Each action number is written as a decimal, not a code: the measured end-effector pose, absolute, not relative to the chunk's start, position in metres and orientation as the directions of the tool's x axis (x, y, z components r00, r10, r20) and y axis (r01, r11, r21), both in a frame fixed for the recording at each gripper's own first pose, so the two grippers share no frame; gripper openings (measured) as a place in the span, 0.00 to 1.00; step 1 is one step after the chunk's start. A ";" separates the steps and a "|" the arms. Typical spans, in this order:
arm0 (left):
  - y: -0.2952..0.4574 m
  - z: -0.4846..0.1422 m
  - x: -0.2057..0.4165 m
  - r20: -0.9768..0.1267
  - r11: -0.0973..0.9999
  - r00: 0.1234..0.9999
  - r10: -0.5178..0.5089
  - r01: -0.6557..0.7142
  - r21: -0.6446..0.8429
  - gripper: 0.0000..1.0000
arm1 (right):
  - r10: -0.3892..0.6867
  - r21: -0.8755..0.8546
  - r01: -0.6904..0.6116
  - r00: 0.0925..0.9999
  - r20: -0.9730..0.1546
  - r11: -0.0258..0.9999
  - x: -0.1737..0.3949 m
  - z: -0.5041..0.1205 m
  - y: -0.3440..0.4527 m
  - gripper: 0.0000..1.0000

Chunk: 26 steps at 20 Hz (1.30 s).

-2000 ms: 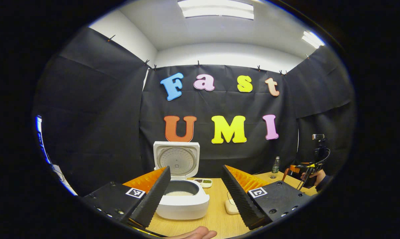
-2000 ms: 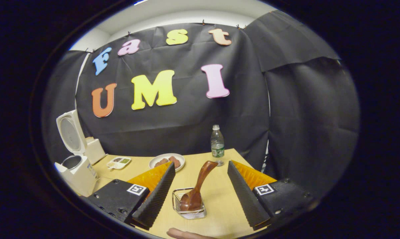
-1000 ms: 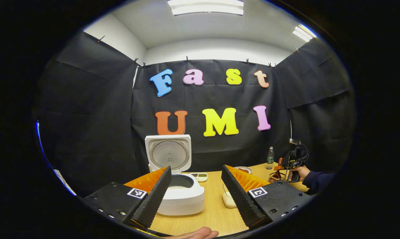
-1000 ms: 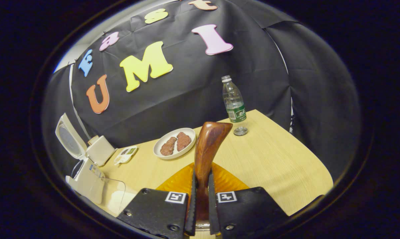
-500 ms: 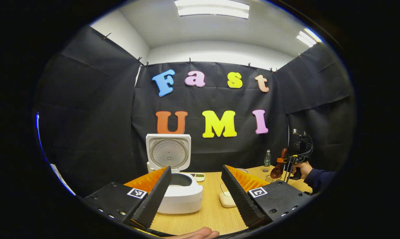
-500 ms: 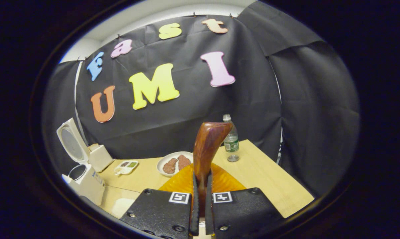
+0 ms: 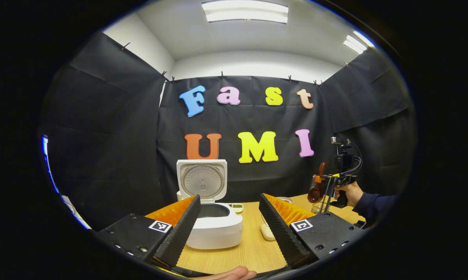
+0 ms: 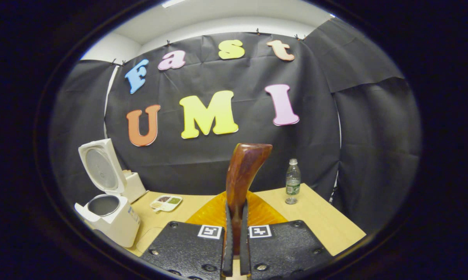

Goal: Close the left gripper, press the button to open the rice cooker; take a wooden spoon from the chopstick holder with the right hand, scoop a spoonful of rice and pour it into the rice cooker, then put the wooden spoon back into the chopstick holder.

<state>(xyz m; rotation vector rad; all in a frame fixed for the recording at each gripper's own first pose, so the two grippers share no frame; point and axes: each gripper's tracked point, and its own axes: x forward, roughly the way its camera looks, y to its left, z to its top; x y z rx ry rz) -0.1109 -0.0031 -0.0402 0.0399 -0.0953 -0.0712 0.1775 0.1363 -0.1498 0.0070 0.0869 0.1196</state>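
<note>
the wooden spoon (image 8: 242,175) is pinched between the pressed-in jaws of the right gripper (image 8: 234,237), its handle rising upright out of the grip and flaring at the top with a slight lean to the right. its long axis runs close to vertical, handle end up; from the left gripper view the bowl of the spoon (image 7: 316,190) hangs down below the grip, held in the air just above the wire chopstick holder (image 7: 318,208) at the far right of the desk (image 7: 238,256).

the step in hand looks like carrying the spoon off to scoop rice. to do it well, i'd lift until the bowl is clear of the holder's rim before swinging sideways, so the basket isn't dragged along. keep the pinch firm, since a smooth handle could twist in the grip, and tilt the wrist only at the rice so the bowl enters at a slant. where the rice to scoop sits i cannot tell for sure.

the rice cooker (image 7: 213,229) stands on the left part of the desk with its lid (image 7: 202,181) up, so the button press looks done. the left gripper (image 7: 228,223) has its jaws spread wide, holding nothing, hovering in front of the cooker. a small sectioned dish (image 8: 166,202) lies beside the cooker, and a water bottle (image 8: 292,181) stands at the back right.
</note>
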 end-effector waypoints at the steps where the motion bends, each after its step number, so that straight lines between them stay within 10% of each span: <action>1: -0.001 -0.040 -0.111 0.097 0.997 0.993 -0.072 0.068 0.043 0.96 | 0.136 0.010 -0.135 0.987 -0.089 0.991 0.176 -0.154 0.152 0.12; 18: 0.006 -0.058 -0.116 0.066 0.996 0.994 -0.087 0.086 0.017 0.96 | 0.073 -0.418 -0.161 0.973 -0.219 0.894 0.170 -0.288 0.225 0.12; 26: 0.001 -0.061 -0.114 0.061 0.995 0.993 -0.102 0.101 0.016 0.96 | 0.124 -0.201 -0.199 0.935 -0.332 0.959 0.149 -0.319 0.246 0.12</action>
